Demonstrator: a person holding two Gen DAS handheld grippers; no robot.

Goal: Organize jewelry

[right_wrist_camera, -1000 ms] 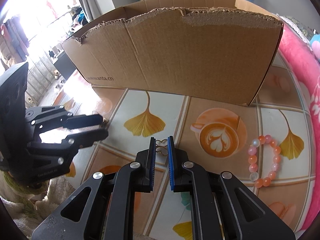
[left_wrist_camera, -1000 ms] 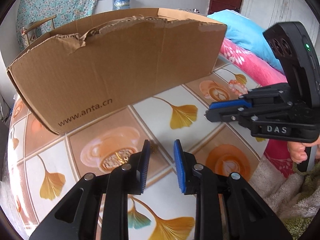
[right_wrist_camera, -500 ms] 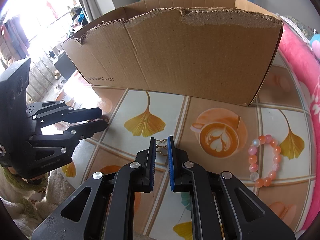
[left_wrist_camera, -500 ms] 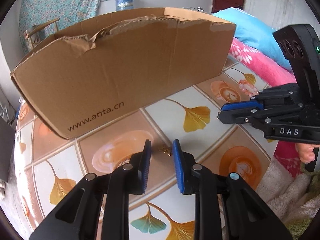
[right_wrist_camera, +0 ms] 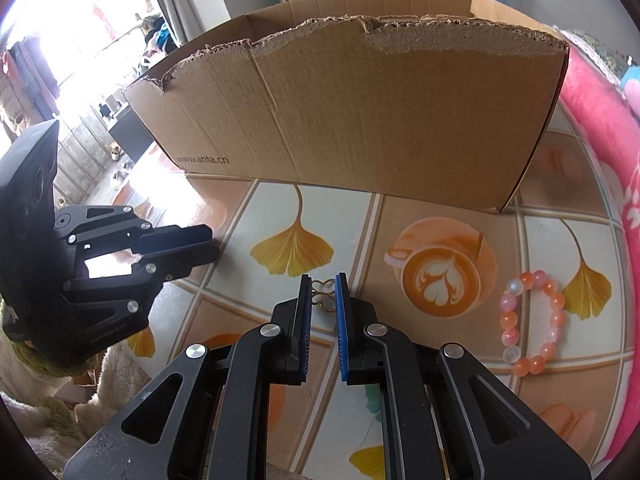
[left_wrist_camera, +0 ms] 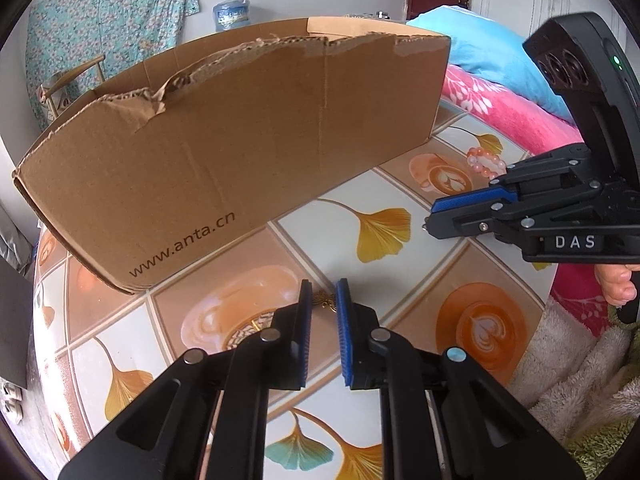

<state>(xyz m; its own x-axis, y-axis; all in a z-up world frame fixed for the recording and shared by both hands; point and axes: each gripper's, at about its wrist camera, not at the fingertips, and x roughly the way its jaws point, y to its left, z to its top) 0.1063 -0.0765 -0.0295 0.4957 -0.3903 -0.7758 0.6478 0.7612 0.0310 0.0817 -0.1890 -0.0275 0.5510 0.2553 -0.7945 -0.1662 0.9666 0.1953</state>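
Observation:
My left gripper [left_wrist_camera: 324, 294] is low over the tablecloth, its jaws closing on a small gold earring [left_wrist_camera: 325, 301] that spans the gap between the blue pads. In the right wrist view my right gripper [right_wrist_camera: 323, 285] is shut on a gold wire earring [right_wrist_camera: 323, 295] just above the table. Each gripper shows in the other's view: the right one [left_wrist_camera: 431, 224] at the right, the left one [right_wrist_camera: 211, 246] at the left. A pink and orange bead bracelet [right_wrist_camera: 532, 320] lies on the cloth to the right, also visible as the bracelet [left_wrist_camera: 486, 162] by the box corner.
A torn open cardboard box [right_wrist_camera: 360, 120] stands on the table just behind both grippers, box [left_wrist_camera: 240, 140]. The tablecloth [right_wrist_camera: 440, 208] has ginkgo leaf and coffee cup prints. Pink and blue bedding [left_wrist_camera: 500, 92] lies at the right; a fluffy blanket [left_wrist_camera: 580, 360] is at the table's near edge.
The left jaws have narrowed around the small gold earring, and the left view has rolled slightly. The right gripper has kept still with its earring.

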